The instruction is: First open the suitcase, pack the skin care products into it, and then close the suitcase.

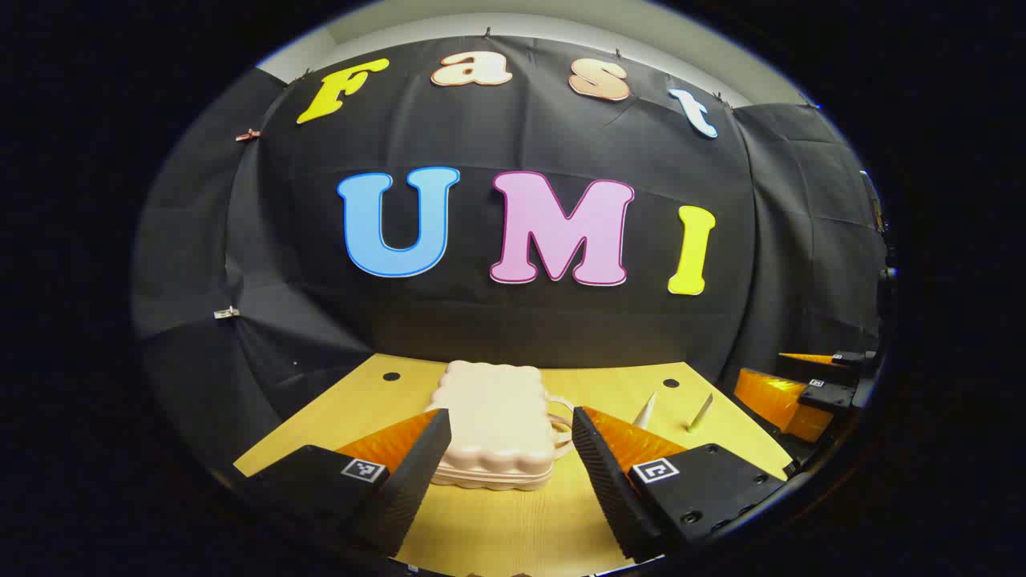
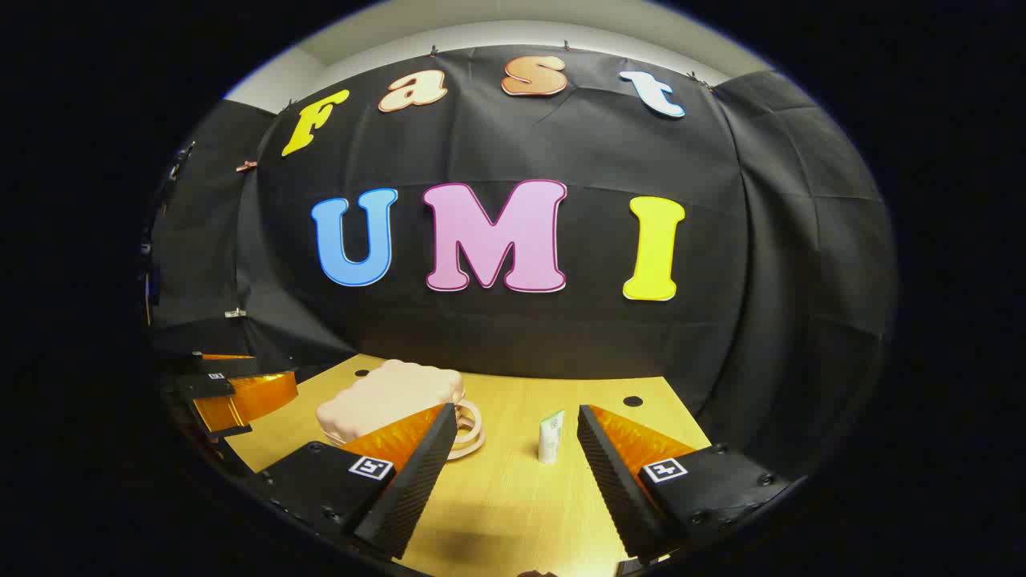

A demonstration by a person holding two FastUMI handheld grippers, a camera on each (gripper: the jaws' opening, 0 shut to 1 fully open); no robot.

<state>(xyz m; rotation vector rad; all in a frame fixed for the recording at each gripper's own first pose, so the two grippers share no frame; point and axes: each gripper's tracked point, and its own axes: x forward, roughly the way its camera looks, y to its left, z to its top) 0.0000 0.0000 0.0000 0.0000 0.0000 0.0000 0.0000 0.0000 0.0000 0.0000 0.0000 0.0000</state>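
The left gripper [image 1: 509, 465] stands wide open and holds nothing; its two fingers frame the suitcase [image 1: 497, 433], which lies flat and closed on the table [image 1: 513, 529], so I judge it is lined up to begin the opening. The suitcase is pale, with a wavy edge, and its handle [image 1: 561, 425] points toward the right side of the left gripper view, probably so that the lid can be lifted from that side. The right gripper [image 2: 513, 473] is also wide open and empty, and a skin care tube [image 2: 550, 437] stands upright between its fingers but farther off, apart from them, ready to be taken later. In the left gripper view two tubes [image 1: 646, 410] stand just beside the suitcase. The table is light wood with small dark holes [image 2: 633, 401] near its far edge. A black cloth wall [image 2: 513, 144] closes the booth behind and at the sides.
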